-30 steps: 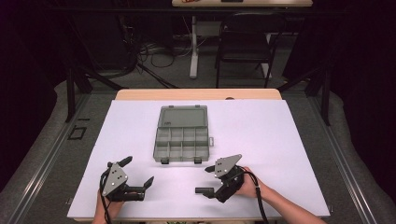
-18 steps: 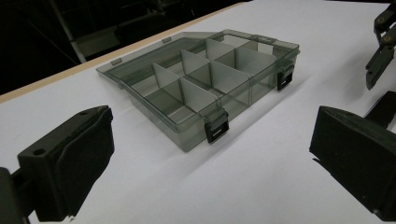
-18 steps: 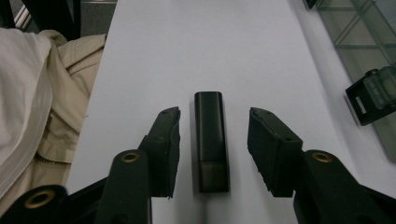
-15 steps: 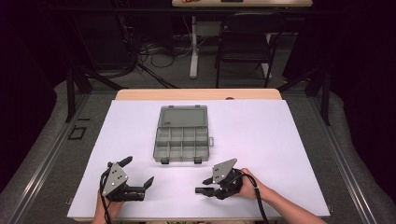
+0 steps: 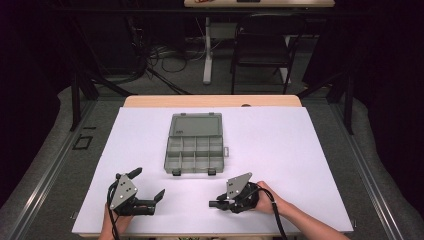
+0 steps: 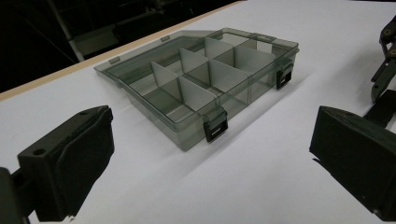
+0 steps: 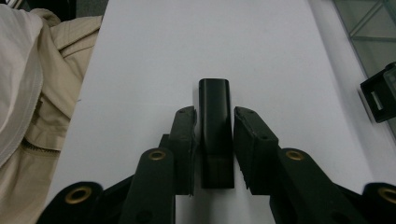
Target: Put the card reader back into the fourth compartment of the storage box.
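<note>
1. A smoky transparent organiser box (image 5: 195, 144) lies open on the white table cover (image 5: 300, 150), near the middle and a little toward the far edge; its lid (image 5: 196, 125) is folded back flat on the far side.
2. The tray of the box is split by thin dividers (image 6: 196, 79) into two rows of small compartments. From the left gripper view and the high view, every compartment that can be seen looks empty.
3. Two black latches (image 6: 215, 126) hang on the near wall of the box, both undone.
4. The left gripper (image 5: 145, 192) rests at the near left of the table, held by a hand (image 5: 115, 222). Its jaws stand wide apart with nothing between them, pointing toward the box.
5. The right gripper (image 5: 216, 203) sits at the near right, held by the other hand (image 5: 267, 200), well apart from the box. Its jaws are closed on a small black rectangular block (image 7: 214, 135), which pokes out past the jaw tips just above the table cover.
6. A beige garment (image 7: 32, 93) shows at the left edge of the right gripper view.
</note>
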`<control>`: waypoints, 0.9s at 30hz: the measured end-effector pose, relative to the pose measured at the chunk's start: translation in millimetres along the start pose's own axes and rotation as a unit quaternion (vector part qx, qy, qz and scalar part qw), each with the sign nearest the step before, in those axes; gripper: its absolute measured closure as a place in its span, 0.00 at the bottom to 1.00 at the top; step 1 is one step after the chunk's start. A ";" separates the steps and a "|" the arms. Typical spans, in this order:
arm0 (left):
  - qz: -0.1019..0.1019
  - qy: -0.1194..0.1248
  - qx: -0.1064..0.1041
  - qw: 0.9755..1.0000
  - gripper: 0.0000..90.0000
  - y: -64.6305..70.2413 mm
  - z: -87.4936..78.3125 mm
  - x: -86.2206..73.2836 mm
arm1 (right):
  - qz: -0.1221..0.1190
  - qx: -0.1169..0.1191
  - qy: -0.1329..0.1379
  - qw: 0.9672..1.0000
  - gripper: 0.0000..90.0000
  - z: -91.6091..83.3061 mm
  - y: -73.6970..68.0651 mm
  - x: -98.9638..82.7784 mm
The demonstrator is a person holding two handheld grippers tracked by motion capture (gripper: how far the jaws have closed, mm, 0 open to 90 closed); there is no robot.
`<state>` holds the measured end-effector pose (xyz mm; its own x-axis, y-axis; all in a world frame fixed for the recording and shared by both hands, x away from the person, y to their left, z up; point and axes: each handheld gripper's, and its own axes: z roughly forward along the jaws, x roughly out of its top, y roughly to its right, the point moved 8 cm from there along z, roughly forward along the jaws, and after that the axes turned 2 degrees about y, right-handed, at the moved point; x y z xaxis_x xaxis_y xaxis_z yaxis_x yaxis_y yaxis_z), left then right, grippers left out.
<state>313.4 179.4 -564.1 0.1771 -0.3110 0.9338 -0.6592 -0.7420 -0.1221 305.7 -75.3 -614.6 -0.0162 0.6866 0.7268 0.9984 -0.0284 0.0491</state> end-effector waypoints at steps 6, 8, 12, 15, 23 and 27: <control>0.000 -0.002 0.000 1.000 0.00 0.0 0.6 -0.5 | -0.004 -0.002 0.002 1.000 0.81 0.1 0.1 -0.3; -0.001 -0.003 -0.001 1.000 0.00 0.2 0.8 -0.6 | -0.003 -0.004 0.003 1.000 0.81 0.2 0.3 -0.3; -0.001 -0.003 -0.001 1.000 0.00 0.2 0.9 -0.8 | -0.003 -0.007 0.006 1.000 0.81 0.4 0.8 0.1; -0.001 -0.003 -0.001 1.000 0.00 0.0 0.8 -0.7 | -0.001 -0.007 0.008 1.000 0.81 -0.3 0.5 0.6; -0.001 -0.003 0.000 1.000 0.00 -0.4 0.1 -0.6 | -0.002 -0.017 0.019 1.000 0.81 -6.4 0.9 5.8; 0.000 -0.002 0.000 1.000 0.00 -0.6 -0.2 -0.5 | -0.002 -0.019 0.023 1.000 0.81 -8.7 0.4 7.7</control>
<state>313.5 180.2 -564.5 0.1809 -0.3131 0.9323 -0.6590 -0.7423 -0.1214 305.5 -76.4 -602.9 -0.0228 0.6523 0.7576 0.9955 -0.0547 0.0770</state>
